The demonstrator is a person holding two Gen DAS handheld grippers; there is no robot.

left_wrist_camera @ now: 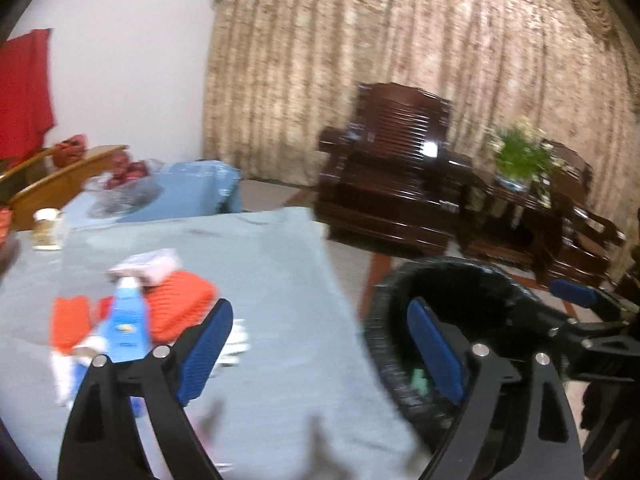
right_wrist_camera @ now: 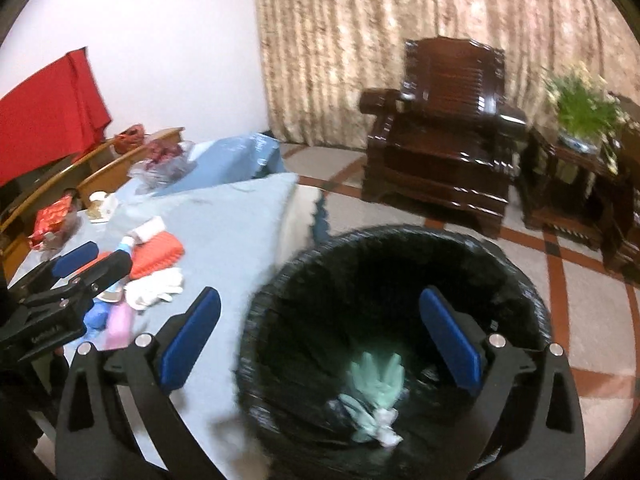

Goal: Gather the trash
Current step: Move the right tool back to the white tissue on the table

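A black-lined trash bin (right_wrist_camera: 280, 268) stands on the floor beside the table's right edge. Inside it lie a crumpled pale green thing (right_wrist_camera: 376, 380) and a white scrap (right_wrist_camera: 388, 432). My right gripper (right_wrist_camera: 320, 340) is open over the bin's mouth, nothing between its fingers. My left gripper (left_wrist_camera: 320, 344) is open and empty, straddling the table edge and the bin's rim (left_wrist_camera: 384, 292). On the pale blue tablecloth (left_wrist_camera: 264, 280) lie a blue-and-white tube (left_wrist_camera: 126, 328), an orange knitted piece (left_wrist_camera: 180, 304), a small white box (left_wrist_camera: 148, 266) and a white crumpled wad (right_wrist_camera: 154, 288).
A cup (left_wrist_camera: 46, 228), a red packet (right_wrist_camera: 52, 216) and a bag of red fruit (right_wrist_camera: 164, 160) sit at the table's far side. Beyond the bin stand a dark wooden armchair (right_wrist_camera: 440, 152) and a side table with a green plant (right_wrist_camera: 580, 112).
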